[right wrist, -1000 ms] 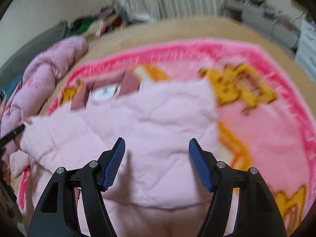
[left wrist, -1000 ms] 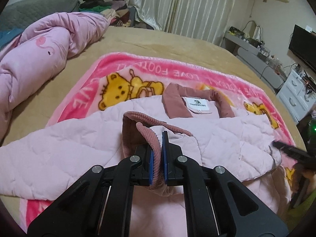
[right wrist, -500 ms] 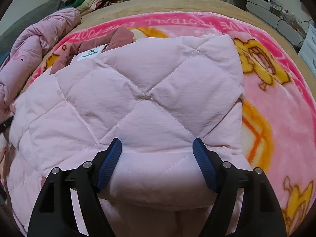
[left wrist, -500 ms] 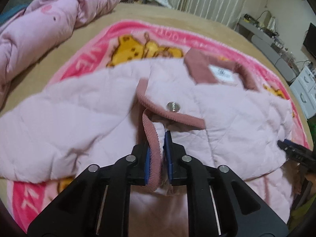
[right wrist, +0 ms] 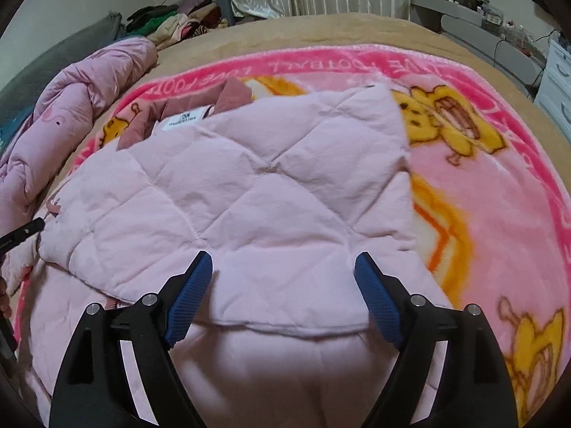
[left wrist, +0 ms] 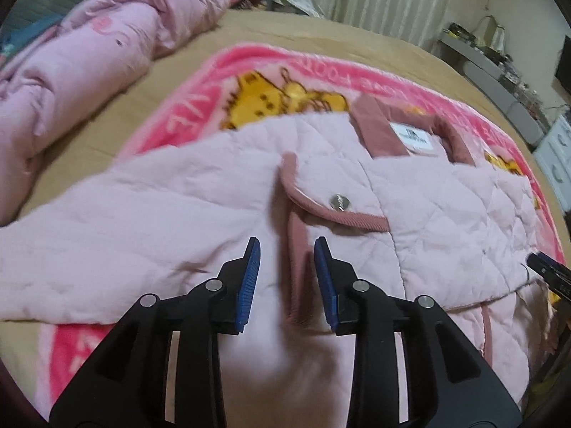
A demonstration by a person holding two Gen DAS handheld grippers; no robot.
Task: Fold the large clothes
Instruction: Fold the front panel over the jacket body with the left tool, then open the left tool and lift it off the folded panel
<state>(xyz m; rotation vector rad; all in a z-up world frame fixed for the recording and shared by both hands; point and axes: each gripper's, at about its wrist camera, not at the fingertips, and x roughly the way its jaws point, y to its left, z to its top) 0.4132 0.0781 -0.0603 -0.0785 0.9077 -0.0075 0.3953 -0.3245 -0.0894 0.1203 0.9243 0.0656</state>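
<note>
Pink quilted jacket (left wrist: pixel 185 214) lies spread on the pink cartoon blanket (left wrist: pixel 200 107) on the bed. From your left wrist camera, the left gripper (left wrist: pixel 287 253) has its jaws opening, the dusty-rose corduroy cuff (left wrist: pixel 298 260) between them with a gap on each side, pads off it. A metal snap (left wrist: pixel 338 202) sits just beyond. From your right wrist camera, the right gripper (right wrist: pixel 283 260) has jaws opening wide over the jacket's folded panel (right wrist: pixel 249 185), not pressing it.
</note>
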